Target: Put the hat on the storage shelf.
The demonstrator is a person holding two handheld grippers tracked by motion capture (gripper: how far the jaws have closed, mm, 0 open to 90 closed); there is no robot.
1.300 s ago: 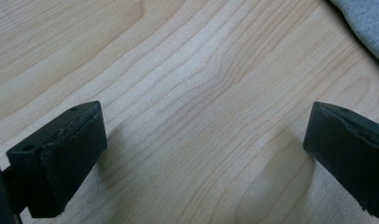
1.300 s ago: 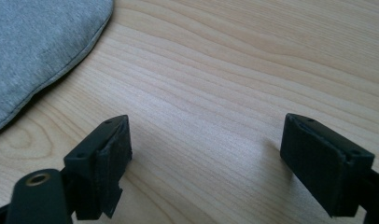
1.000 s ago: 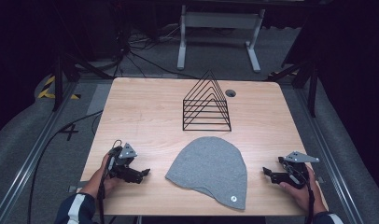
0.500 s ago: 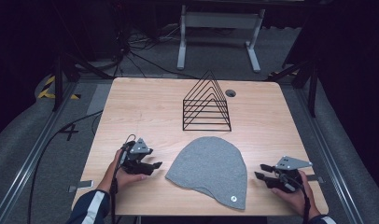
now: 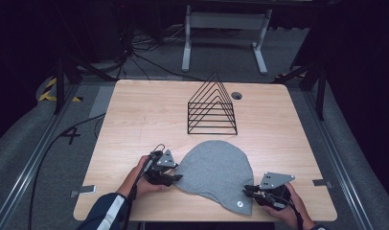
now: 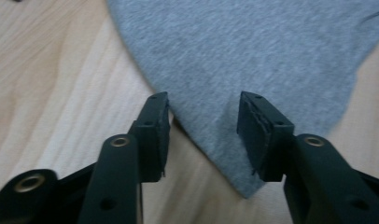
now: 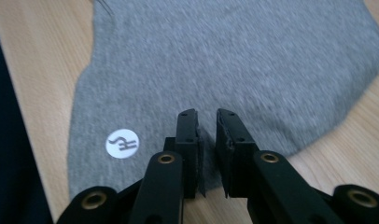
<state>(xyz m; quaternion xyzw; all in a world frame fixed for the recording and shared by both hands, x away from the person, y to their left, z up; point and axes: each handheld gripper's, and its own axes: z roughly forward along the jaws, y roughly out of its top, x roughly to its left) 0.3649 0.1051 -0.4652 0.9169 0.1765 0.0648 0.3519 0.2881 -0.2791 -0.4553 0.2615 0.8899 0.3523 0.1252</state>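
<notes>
Big wood worktop point(image 5: 135, 124). At the back stands a black wire rack point(image 5: 212, 106) w/ triangle slots; slots hold nothing. In front of it, near the person's edge, a grey beanie hat point(image 5: 216, 170) lies flat, w/ a small round white logo point(image 5: 239, 204) near its rim. Nothing stands btwn rack & hat.

Left gripper point(image 5: 173, 176) is at the hat's left edge; its jaws have just been closing, still apart, cloth edge btwn them, not pinched. Right gripper point(image 5: 247, 190) is at the hat's rim, right side; jaws have just been closing & now pinch a fold of grey cloth.
</notes>
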